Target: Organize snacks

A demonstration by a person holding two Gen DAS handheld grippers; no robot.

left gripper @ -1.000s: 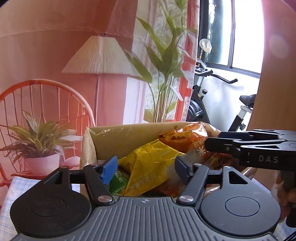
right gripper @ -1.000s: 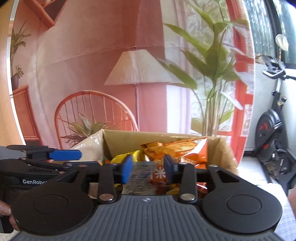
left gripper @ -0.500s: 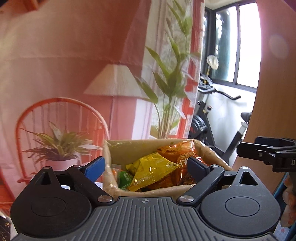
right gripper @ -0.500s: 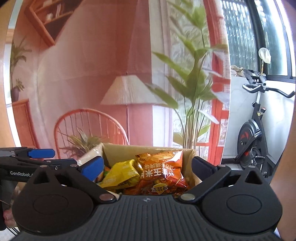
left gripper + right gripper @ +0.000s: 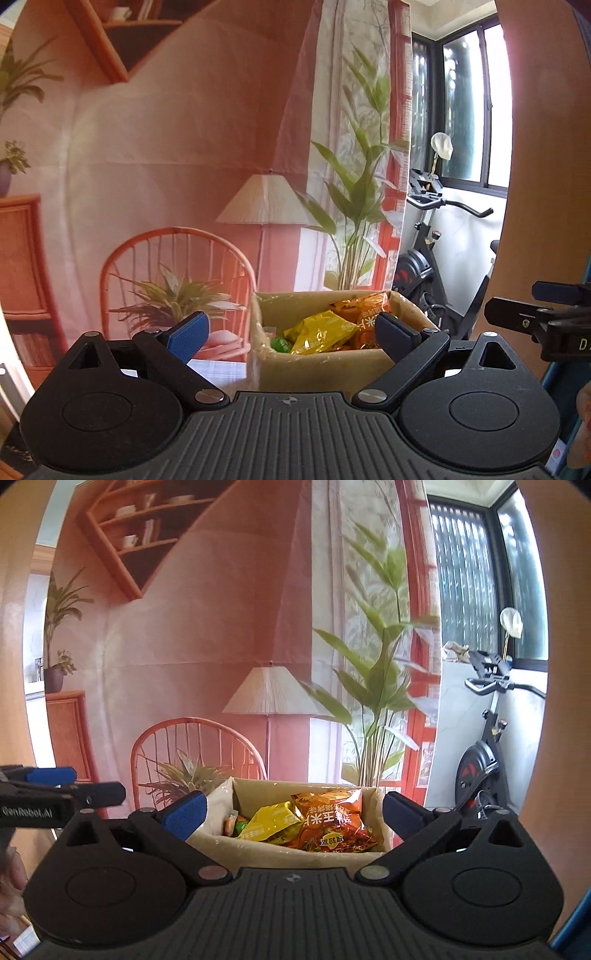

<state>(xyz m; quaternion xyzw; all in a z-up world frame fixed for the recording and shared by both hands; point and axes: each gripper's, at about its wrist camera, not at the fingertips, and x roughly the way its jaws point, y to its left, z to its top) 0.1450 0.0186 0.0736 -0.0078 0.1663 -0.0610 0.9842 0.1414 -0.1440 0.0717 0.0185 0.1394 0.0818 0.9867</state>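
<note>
A cardboard box (image 5: 317,363) (image 5: 295,856) stands ahead of both grippers. It holds a yellow snack bag (image 5: 319,332) (image 5: 269,823), an orange snack bag (image 5: 364,310) (image 5: 328,821) and a small green packet (image 5: 279,344). My left gripper (image 5: 291,332) is open and empty, back from the box. My right gripper (image 5: 293,810) is open and empty, also back from the box. The right gripper shows at the right edge of the left wrist view (image 5: 546,321). The left gripper shows at the left edge of the right wrist view (image 5: 55,794).
A printed backdrop (image 5: 184,166) with a lamp, chair and plants hangs behind the box. An exercise bike (image 5: 436,258) (image 5: 487,746) stands at the right by the window. A checked cloth (image 5: 218,369) covers the table left of the box.
Both grippers have pulled back from the box and opened wide. The right gripper, narrowly open at the orange bag a second ago, is now clear of it. The box looks smaller and farther.
</note>
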